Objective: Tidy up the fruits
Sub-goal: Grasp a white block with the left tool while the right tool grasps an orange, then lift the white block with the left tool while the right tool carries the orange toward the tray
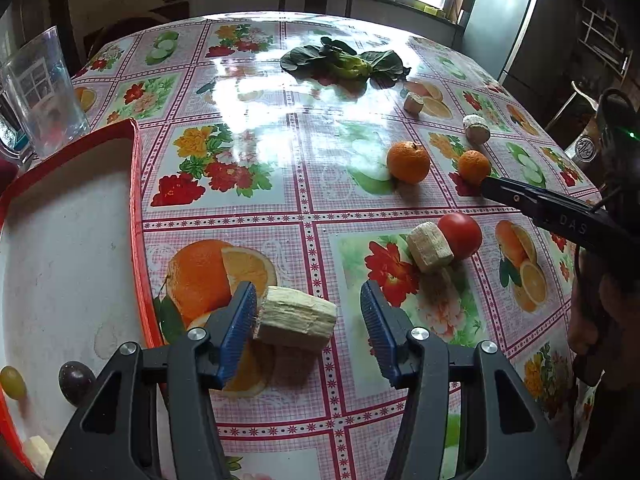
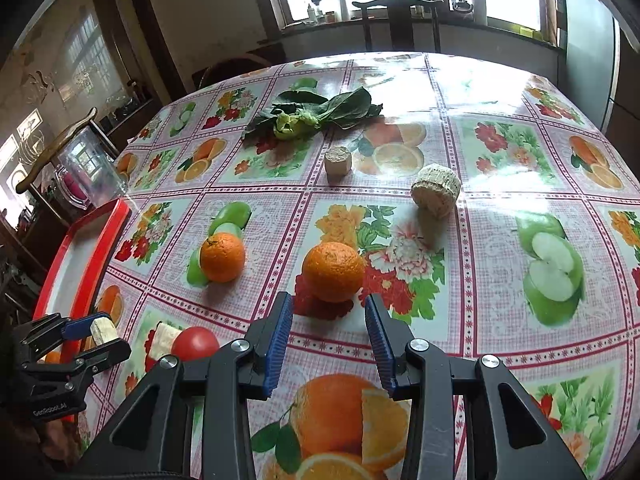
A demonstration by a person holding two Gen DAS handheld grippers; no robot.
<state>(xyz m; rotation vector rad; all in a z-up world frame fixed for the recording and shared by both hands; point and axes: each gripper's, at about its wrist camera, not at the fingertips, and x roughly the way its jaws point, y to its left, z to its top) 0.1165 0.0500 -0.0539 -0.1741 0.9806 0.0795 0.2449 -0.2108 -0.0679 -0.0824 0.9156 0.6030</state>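
Note:
My left gripper [image 1: 308, 308] is open, with a pale peeled sugarcane piece [image 1: 296, 322] lying on the table between its jaws, touching the left pad. A red-rimmed white tray [image 1: 134, 200] lies to its left and holds a green grape [image 1: 12, 382] and a dark grape [image 1: 76, 382]. My right gripper [image 2: 326, 322] is open, just short of an orange [image 2: 333, 272]. A second orange [image 2: 222, 257] sits further left. A tomato [image 1: 460, 235] touches another sugarcane piece [image 1: 430, 246]. The left gripper also shows in the right wrist view [image 2: 96, 338].
Two more sugarcane pieces [image 2: 436, 190] [image 2: 338, 162] and a leafy green vegetable [image 2: 312, 114] lie farther back on the flowered tablecloth. A clear plastic jug [image 1: 40, 92] stands behind the tray. A chair [image 2: 400, 20] stands at the table's far edge.

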